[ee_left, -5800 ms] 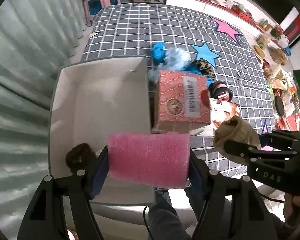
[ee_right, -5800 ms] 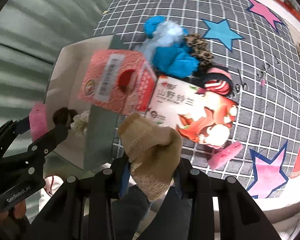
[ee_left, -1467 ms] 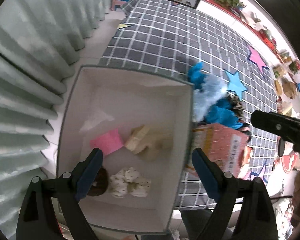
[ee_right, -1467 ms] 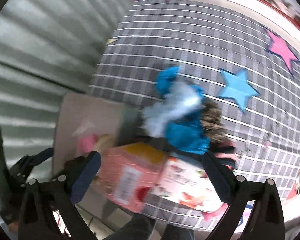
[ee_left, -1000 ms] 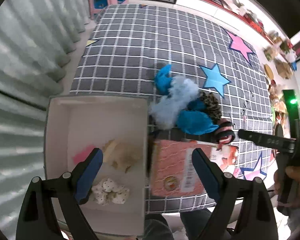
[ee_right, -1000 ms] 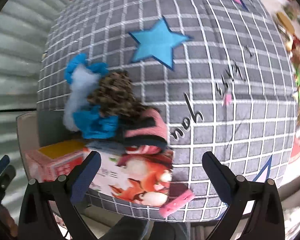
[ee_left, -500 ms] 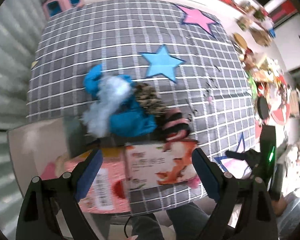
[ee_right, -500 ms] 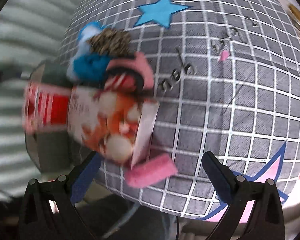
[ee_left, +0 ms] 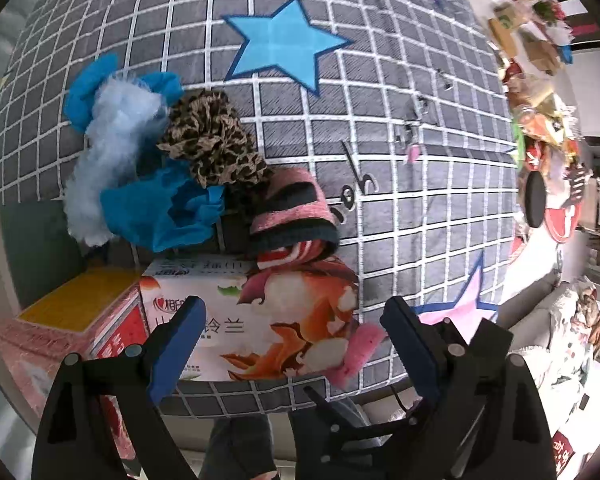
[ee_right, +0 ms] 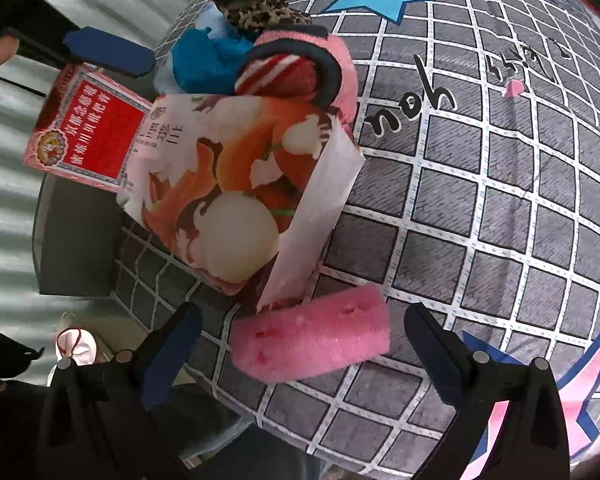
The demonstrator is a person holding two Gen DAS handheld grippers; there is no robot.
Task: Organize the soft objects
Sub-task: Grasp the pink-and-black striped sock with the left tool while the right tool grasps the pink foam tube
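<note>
- The right gripper [ee_right: 300,344] has come away from the storage box and now hangs with released jaws over the pink foam sponge [ee_right: 312,338]; nothing is between its pads. Earlier it was carrying a beige sock, so that drop seems done and a new pick begins.
- The sponge lies flat on the checked bed cover [ee_right: 500,220], near the front edge, touching the corner of the printed tissue pack [ee_right: 236,184]. Its long axis runs nearly across the jaw gap, slightly tilted, one end toward each finger.
- The left gripper [ee_left: 292,328] is also wide open and empty, now hovering over the same tissue pack instead of over the box.
- Farther back lie the striped sock [ee_left: 296,216], the leopard cloth [ee_left: 212,140] and a blue fluffy thing [ee_left: 120,136], maybe a duster; these remain to sort.
</note>
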